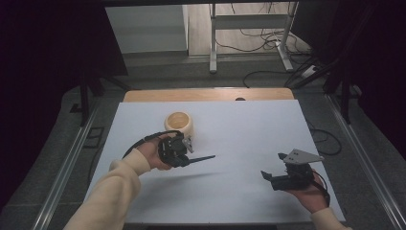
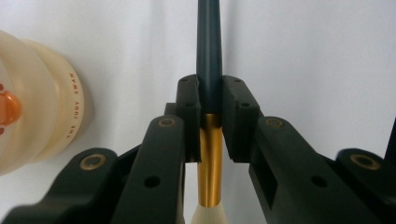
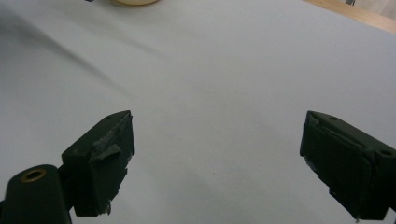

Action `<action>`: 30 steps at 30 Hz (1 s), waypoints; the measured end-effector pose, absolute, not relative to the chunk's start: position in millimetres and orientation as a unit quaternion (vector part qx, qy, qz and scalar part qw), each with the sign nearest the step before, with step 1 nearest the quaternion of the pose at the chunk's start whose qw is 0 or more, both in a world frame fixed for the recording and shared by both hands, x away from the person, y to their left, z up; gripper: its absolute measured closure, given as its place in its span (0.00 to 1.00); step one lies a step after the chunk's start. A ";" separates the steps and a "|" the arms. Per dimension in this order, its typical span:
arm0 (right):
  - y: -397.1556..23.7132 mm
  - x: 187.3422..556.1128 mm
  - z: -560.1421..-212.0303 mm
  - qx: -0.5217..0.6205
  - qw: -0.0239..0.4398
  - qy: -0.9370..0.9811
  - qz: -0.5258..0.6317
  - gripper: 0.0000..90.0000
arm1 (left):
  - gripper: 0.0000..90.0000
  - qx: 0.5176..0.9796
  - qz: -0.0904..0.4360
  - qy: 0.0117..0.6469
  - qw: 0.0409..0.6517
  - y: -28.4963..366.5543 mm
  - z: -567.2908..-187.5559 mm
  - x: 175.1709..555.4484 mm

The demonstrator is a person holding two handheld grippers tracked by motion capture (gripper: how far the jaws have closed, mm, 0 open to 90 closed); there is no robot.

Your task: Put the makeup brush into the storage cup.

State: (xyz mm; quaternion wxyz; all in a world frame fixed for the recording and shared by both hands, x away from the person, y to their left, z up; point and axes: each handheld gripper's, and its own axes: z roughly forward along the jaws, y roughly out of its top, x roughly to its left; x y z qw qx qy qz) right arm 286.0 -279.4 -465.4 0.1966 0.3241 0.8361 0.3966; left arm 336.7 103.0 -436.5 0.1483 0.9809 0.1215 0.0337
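Beside the cup [image 1: 178,123], the left gripper [image 2: 210,100] clamps a brush [image 2: 209,56]. The right gripper [image 3: 217,158] hovers, jaws wide apart.

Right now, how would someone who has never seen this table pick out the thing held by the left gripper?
On the white table, near the cream jar, the left gripper is shut on a brush. It alone has a dark tapered handle, a gold ferrule and pale bristles.
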 end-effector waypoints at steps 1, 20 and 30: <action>-278.5 286.0 -465.3 0.324 0.196 0.837 0.396 0.12 | 0.88 0.981 0.033 0.122 0.145 102.3 -436.7 336.9; -258.7 286.4 -468.5 0.301 0.194 0.852 0.382 0.12 | 0.88 0.975 0.029 0.163 0.151 87.3 -435.0 339.3; -250.4 288.6 -471.2 0.290 0.198 0.858 0.374 0.12 | 0.88 0.972 0.021 0.180 0.148 81.7 -434.8 341.1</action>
